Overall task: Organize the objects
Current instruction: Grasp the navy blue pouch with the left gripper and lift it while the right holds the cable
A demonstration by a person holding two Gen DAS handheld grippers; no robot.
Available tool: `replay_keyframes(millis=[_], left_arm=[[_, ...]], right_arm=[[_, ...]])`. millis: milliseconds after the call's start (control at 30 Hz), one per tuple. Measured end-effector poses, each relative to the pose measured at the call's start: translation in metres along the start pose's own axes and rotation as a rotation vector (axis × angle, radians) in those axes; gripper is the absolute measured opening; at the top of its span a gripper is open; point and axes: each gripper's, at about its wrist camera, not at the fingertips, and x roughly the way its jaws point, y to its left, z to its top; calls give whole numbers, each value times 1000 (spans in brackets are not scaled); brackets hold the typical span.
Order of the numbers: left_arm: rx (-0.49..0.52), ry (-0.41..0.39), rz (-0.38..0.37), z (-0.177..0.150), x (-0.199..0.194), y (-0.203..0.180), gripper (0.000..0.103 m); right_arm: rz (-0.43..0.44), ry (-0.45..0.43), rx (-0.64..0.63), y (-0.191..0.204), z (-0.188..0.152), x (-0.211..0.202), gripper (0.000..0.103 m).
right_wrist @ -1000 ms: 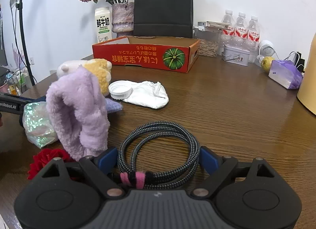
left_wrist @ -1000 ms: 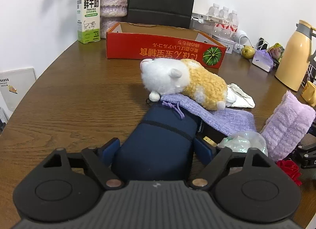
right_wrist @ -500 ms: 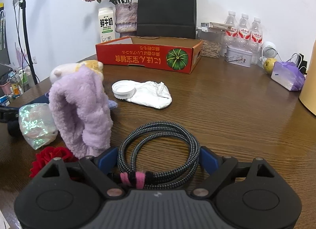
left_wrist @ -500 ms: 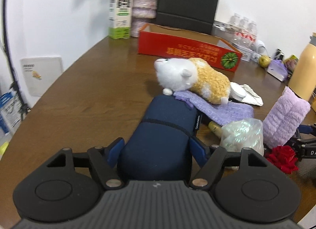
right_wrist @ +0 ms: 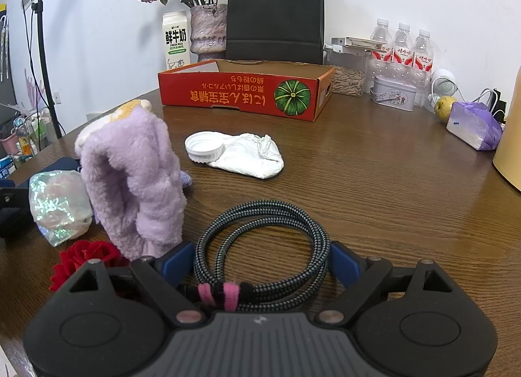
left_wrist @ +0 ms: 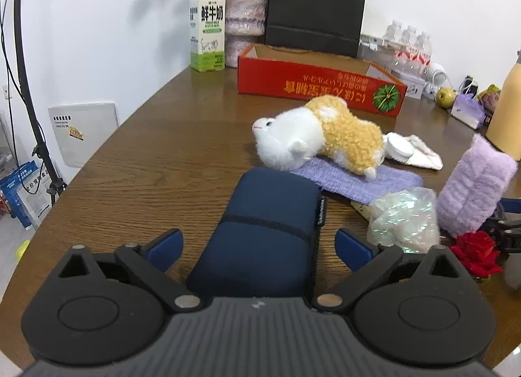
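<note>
In the left wrist view my left gripper [left_wrist: 259, 245] stands open around a dark blue pouch [left_wrist: 265, 230] lying on the brown table [left_wrist: 156, 155]; gaps show on both sides of the pouch. Beyond it a white and tan plush toy [left_wrist: 320, 136] lies on a purple cloth [left_wrist: 355, 180]. In the right wrist view my right gripper [right_wrist: 260, 261] is shut on a coiled grey braided cable [right_wrist: 263, 243] tied with pink bands. A fluffy lilac towel roll [right_wrist: 140, 175] stands just left of it. An open red cardboard box [right_wrist: 244, 92] sits at the back.
A shiny plastic bag [right_wrist: 58, 202] and a red fabric rose [right_wrist: 86, 258] lie left of the right gripper. A white lid [right_wrist: 204, 146] rests on a white cloth [right_wrist: 254, 157]. Milk carton [left_wrist: 208, 38], vase, black paper bag [right_wrist: 275, 12], water bottles and a yellow jug [left_wrist: 506, 106] line the back.
The left gripper's fingers have spread apart from the blue pouch, and its camera has pulled back and risen. The right gripper still holds the cable and has barely moved.
</note>
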Motion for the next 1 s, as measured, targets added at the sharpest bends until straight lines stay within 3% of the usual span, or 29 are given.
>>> replay_keyframes(millis=[133,233,267,367,500,833,1000], left_arm=[[-5,25,4,-3,10,1,102],[-1,2,11,-7,10,-2,101],[-2,-8,13,-8,10,-3,99],[25,-40,18,-10,7,-8,78],[6,-55,13,-8,0,-7,69],[10,-74,9,-12,-11,-4,66],[22,-43,-17,-14,-11,-5,72]], right_arm=[[-1,0,0,0,0,-1,88],[0,0,-2,-1,0,-1,88],[0,0,-2,0,0,-1,88],[-2,0,-6,0,0,-2,88],[-8,-7,9,-1,-1,-4,88],[-4,-13,37,-4,-6,-14,88],[-8,-15,37,-3,-7,-19,88]])
